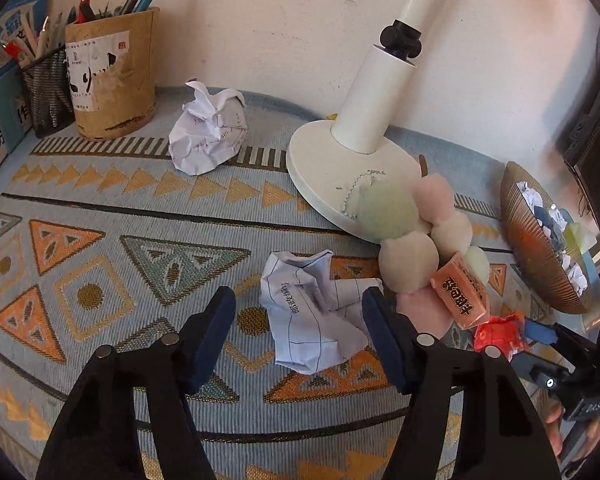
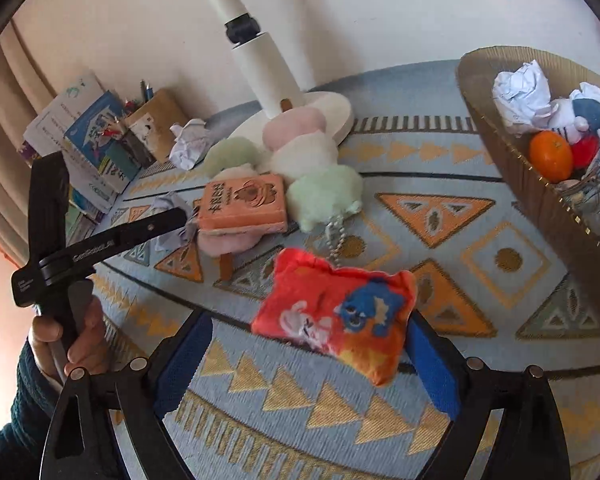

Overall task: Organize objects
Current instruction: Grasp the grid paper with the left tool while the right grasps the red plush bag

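My left gripper (image 1: pixel 298 312) is open, its jaws either side of a crumpled lined paper ball (image 1: pixel 314 316) on the patterned cloth. A second paper ball (image 1: pixel 208 132) lies further back. My right gripper (image 2: pixel 310 344) is open around a red plush pouch (image 2: pixel 336 316) with a blue bear on it; the pouch also shows in the left wrist view (image 1: pixel 500 334). A brown ribbed basket (image 2: pixel 496 128) at the right holds paper balls, an orange (image 2: pixel 550 156) and small toys. A pastel plush skewer (image 2: pixel 300 160) and an orange plush block (image 2: pixel 242 206) lie mid-table.
A white lamp base (image 1: pixel 340 168) with its pole stands at the back. A pen holder (image 1: pixel 112 76), a mesh pen cup (image 1: pixel 48 88) and books (image 1: pixel 4 72) stand at the back left by the wall. The basket also shows in the left wrist view (image 1: pixel 532 236).
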The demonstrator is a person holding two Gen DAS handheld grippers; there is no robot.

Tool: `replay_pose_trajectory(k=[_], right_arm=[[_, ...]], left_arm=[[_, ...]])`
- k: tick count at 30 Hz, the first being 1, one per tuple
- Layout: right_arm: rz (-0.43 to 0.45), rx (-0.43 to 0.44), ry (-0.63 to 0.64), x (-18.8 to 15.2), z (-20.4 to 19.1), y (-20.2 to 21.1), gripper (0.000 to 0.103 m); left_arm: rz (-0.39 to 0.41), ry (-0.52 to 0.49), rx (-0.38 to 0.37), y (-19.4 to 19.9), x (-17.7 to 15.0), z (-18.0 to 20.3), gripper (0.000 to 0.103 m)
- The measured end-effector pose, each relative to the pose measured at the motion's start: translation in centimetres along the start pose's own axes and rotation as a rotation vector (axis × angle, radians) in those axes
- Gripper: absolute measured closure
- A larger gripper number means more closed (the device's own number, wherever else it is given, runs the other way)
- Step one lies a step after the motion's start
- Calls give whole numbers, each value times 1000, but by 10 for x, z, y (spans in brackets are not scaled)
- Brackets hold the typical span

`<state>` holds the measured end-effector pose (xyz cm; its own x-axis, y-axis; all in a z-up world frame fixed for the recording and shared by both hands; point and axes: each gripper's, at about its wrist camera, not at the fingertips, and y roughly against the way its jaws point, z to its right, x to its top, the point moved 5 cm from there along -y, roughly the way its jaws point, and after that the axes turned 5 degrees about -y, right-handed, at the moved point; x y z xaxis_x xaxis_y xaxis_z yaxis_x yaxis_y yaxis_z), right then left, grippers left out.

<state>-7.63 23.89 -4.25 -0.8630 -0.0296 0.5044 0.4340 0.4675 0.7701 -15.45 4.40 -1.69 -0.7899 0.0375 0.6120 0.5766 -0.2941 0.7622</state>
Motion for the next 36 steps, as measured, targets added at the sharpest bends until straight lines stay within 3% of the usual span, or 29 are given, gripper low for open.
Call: replay_pose_trajectory(k=[3, 4, 7, 8, 11, 13, 18, 19, 20, 22, 27, 32, 36], right_arm=[[-58, 74, 102, -32, -35, 9, 9], [-40, 49, 135, -39, -40, 15, 9], [57, -189, 190, -33, -31, 28, 9], [70, -225, 181, -28, -26, 28, 9], [39, -160, 123, -14, -15, 16, 9], [30, -179, 148, -9, -19, 1, 9], [41, -278, 243, -5, -34, -20, 40], [48, -267, 248, -6, -37, -18, 55], [55, -274, 252, -6, -39, -16, 62], [58, -284, 248, -9, -39, -12, 67], [93, -123, 124, -24, -33, 31, 68], [170, -165, 62, -46, -22, 80, 68], [161, -251, 8, -68, -4, 80, 68]], left_arm=[[23, 8, -30, 6, -1, -1, 46], [25, 11, -39, 6, -2, -2, 46], [14, 32, -65, 5, -3, -5, 46], [16, 39, -64, 5, -3, -5, 46], [23, 42, -56, 5, -3, -6, 46], [24, 38, -52, 4, -1, -6, 46], [30, 15, -30, 3, 0, -2, 46], [26, 11, -32, 2, 0, -1, 54], [17, 7, -35, 1, -1, 0, 68], [9, -5, -26, 0, -1, 1, 73], [70, -52, -48, 28, -7, 14, 74], [125, -60, -111, 79, -30, 35, 74], [135, -43, -120, 98, -64, 44, 74]])
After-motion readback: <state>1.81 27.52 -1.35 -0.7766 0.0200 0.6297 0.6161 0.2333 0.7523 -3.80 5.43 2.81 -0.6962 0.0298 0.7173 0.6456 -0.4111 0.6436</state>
